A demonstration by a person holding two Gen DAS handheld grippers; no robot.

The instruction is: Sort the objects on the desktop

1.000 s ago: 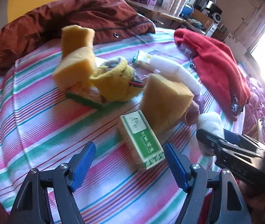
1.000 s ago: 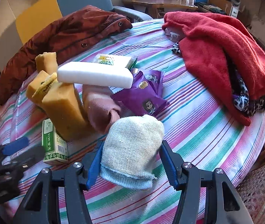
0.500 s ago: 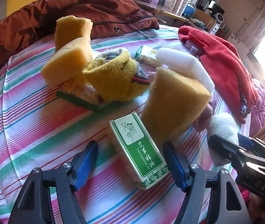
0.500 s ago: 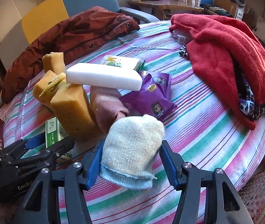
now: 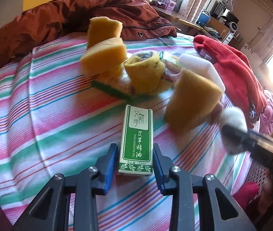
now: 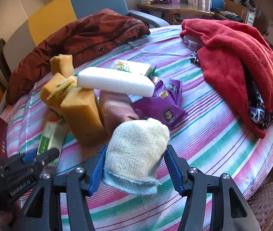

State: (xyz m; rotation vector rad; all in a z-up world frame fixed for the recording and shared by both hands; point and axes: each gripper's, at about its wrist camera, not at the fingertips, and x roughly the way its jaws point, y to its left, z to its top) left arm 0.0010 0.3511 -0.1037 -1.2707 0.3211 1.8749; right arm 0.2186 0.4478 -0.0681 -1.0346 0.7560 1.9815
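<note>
The table (image 5: 40,115) wore a cloth striped in pink, white, green and thin red and blue lines, and at the centre of the left wrist view lay a box (image 5: 136,142) in green and white with a leaf pattern along its lower edge. Around it stood yellow-orange sponges (image 5: 192,104), a white foam block (image 6: 115,81) and a purple snack packet (image 6: 163,102). A rust-brown jacket (image 6: 82,36) filled the upper left, a red sweater (image 6: 238,52) the right, and the pale cream knit sock (image 6: 136,152) had a light blue cuff.

Armchair (image 6: 96,2), perhaps a side table (image 6: 175,6)
</note>
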